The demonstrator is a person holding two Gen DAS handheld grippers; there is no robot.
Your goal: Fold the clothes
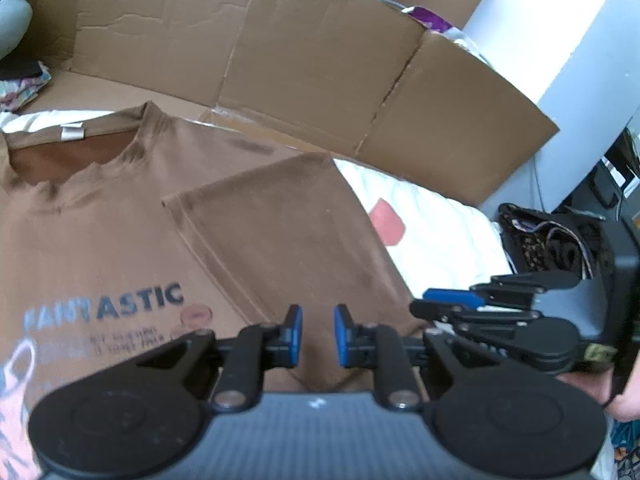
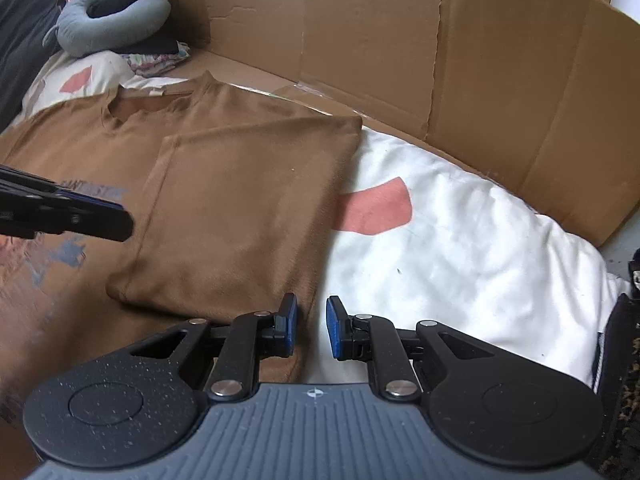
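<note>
A brown T-shirt lies face up on the bed, with the print "FANTASTIC" on its chest. Its right side is folded over onto the front as a flat panel. My left gripper hovers over the shirt's lower middle, with a narrow gap between its blue pads and nothing in it. From the right wrist view the left gripper shows side-on above the print. My right gripper hangs over the folded panel's right edge, slightly apart and empty. In the left wrist view the right gripper shows side-on beside the shirt.
A white duvet with pink patches lies under the shirt. Flattened cardboard stands along the far side. A grey neck pillow and folded cloth lie at the far left. A dark patterned bag sits beyond the bed's right edge.
</note>
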